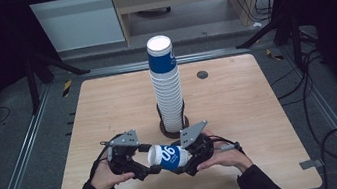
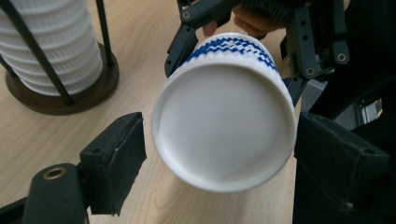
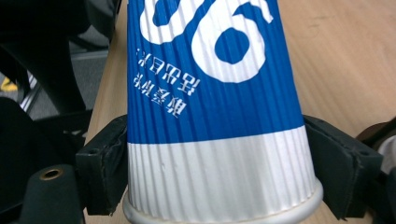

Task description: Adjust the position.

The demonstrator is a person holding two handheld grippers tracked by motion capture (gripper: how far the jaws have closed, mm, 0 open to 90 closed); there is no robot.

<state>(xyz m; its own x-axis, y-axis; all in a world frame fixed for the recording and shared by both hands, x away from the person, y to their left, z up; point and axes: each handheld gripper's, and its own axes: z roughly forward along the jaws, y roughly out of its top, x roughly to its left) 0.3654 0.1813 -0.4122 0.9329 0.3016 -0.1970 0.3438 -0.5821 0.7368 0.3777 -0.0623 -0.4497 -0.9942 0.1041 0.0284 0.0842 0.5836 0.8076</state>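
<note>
A blue and white ribbed paper cup [image 1: 168,157] lies on its side in the air just above the table's near edge, between both grippers. My right gripper [image 1: 183,157] is shut on it near the rim, its pads [image 3: 105,163] pressing the white band of the cup [image 3: 215,116]. My left gripper [image 1: 149,159] stands open around the cup's closed white base [image 2: 224,126]. A narrow gap shows at its left pad [image 2: 116,158], while the other pad sits right at the base's edge.
A tall stack of the same cups [image 1: 167,89] stands in a dark wire holder with a round base [image 1: 174,126] at the wooden table's [image 1: 108,113] middle, just beyond the grippers. A small dark disc [image 1: 202,75] lies farther back right.
</note>
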